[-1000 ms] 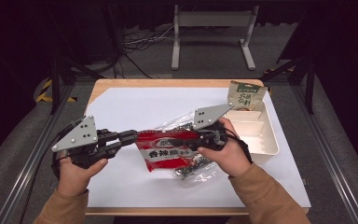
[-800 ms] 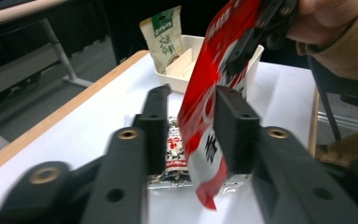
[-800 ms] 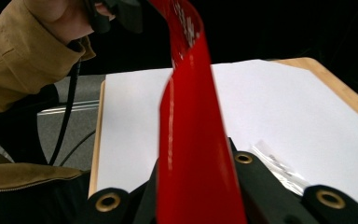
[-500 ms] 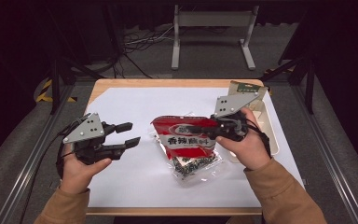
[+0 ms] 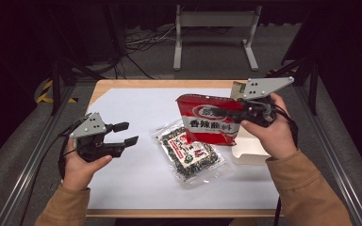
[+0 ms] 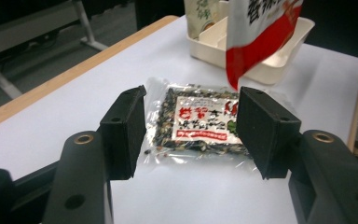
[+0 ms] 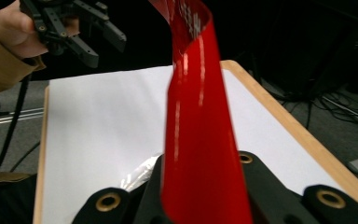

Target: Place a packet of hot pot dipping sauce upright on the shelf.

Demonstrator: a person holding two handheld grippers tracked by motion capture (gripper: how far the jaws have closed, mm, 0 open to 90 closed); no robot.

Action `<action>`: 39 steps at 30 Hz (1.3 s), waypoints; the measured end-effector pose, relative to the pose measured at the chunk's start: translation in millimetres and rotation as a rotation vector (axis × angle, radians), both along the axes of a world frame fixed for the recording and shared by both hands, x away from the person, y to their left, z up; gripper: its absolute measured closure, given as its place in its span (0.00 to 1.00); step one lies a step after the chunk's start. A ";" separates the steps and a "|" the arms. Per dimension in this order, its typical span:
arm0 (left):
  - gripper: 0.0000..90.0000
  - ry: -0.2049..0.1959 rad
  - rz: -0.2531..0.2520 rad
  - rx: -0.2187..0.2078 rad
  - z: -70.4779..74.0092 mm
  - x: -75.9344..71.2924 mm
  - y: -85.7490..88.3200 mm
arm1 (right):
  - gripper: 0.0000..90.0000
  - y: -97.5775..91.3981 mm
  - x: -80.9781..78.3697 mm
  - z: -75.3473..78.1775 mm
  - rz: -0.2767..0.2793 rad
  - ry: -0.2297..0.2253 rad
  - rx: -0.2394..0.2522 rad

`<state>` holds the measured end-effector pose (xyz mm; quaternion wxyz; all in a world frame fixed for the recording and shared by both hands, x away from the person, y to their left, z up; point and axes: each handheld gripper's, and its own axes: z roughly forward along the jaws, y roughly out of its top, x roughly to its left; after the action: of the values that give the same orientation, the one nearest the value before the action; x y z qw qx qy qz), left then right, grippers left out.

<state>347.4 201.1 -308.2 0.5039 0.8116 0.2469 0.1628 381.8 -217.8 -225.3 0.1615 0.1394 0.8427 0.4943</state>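
Red packet [image 5: 209,121] | above: clear seasoning bag [image 5: 190,152] | beside: white tray [image 5: 250,146]

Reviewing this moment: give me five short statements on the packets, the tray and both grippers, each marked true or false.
1. The right gripper holds the red packet off the table. True.
2. The left gripper grips the clear packet. False: its jaws stand open, nothing between them.
3. The clear packet lies flat on the white sheet. True.
4. The red packet lies inside the white tray. False: it hangs in the air, in front of the tray.
5. A green carton stands in the tray. True.
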 end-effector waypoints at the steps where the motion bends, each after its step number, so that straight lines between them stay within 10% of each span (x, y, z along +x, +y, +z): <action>1: 0.48 0.006 0.004 -0.005 -1.4 1.3 1.1 | 0.99 -2.1 1.2 0.8 -0.004 -0.001 0.000; 39: 0.34 0.124 0.193 -0.008 -59.4 42.1 46.9 | 0.99 -94.0 56.7 0.5 -0.210 -0.027 -0.015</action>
<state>389.6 248.0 -367.6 0.4728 0.7904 0.3554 0.1591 438.5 -311.8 -224.8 0.2248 0.2192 0.8249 0.4701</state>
